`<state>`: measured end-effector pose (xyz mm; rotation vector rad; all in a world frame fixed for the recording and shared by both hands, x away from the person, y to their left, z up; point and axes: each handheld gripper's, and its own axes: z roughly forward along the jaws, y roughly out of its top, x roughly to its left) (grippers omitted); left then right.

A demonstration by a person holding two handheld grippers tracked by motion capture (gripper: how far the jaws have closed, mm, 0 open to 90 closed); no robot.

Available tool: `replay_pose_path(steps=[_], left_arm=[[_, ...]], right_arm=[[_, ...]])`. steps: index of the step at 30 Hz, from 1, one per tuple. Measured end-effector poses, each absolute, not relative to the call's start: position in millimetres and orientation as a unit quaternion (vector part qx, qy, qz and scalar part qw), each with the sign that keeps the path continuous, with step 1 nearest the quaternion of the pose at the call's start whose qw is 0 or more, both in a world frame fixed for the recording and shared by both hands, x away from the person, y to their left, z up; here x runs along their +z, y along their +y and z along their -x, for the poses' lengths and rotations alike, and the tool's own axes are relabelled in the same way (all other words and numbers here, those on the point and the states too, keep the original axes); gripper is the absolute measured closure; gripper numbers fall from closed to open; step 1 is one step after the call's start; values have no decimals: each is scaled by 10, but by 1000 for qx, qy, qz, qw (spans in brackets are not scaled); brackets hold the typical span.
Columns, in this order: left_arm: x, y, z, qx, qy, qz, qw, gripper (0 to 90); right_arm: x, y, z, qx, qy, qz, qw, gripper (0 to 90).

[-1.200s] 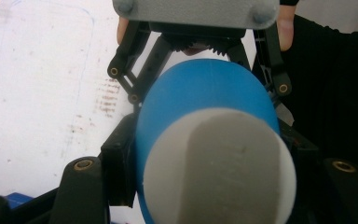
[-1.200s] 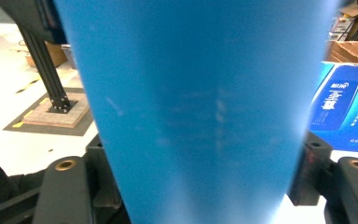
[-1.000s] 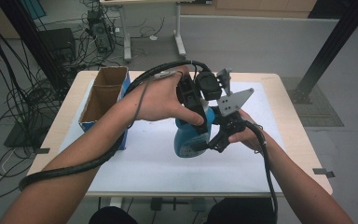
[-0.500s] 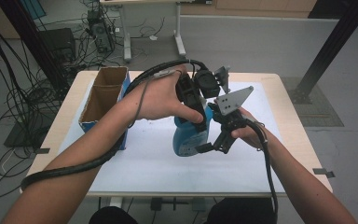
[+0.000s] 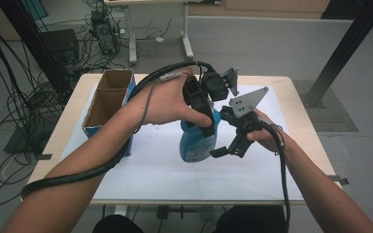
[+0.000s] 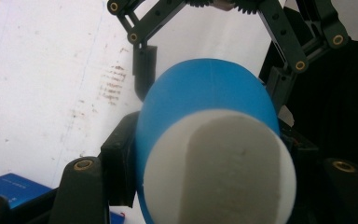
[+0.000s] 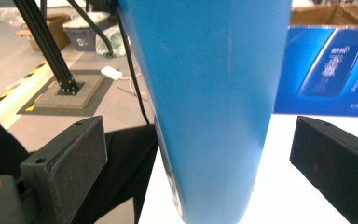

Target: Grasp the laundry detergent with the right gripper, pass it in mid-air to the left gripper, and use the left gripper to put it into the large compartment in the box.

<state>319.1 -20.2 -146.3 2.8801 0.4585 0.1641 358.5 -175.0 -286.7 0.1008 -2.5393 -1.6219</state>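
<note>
High view: left gripper (image 5: 209,127) pinches bottle (image 5: 198,143) neck above table (image 5: 281,170); right gripper (image 5: 226,145), jaws just spread, straddles bottle body untouching. Handover step; next, right withdraws.

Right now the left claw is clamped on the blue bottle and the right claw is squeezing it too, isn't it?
Not quite. The left claw is clamped on the blue bottle, but the right claw is open: the right gripper view shows gaps between both pads and the bottle.

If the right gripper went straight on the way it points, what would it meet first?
Most likely the blue bottle: it stands right ahead of the right gripper, between its open fingers, which don't touch it.
</note>
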Motion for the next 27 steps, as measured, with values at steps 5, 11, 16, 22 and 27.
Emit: replay_pose_path(steps=[5, 11, 16, 22, 27], left_arm=[[-1436, -187, -3191, 58, 163, -978, 112, 379], [-1429, -165, -3192, 60, 171, -977, 111, 379], [-1418, -144, -3197, 55, 183, -976, 109, 378], [-1396, -102, -3204, 57, 192, -974, 105, 379], [-1376, -54, -3218, 60, 207, -971, 107, 378]], right_arm=[[-2869, -1822, -3599, -516, -854, -27, 59, 40], [-2872, -1924, -3613, -483, -874, -12, 55, 41], [-2861, -2033, -3624, -466, -883, 4, 51, 41], [-2842, -2175, -3638, -435, -899, 21, 40, 42], [-2839, -2265, -3636, -408, -912, 32, 37, 45]])
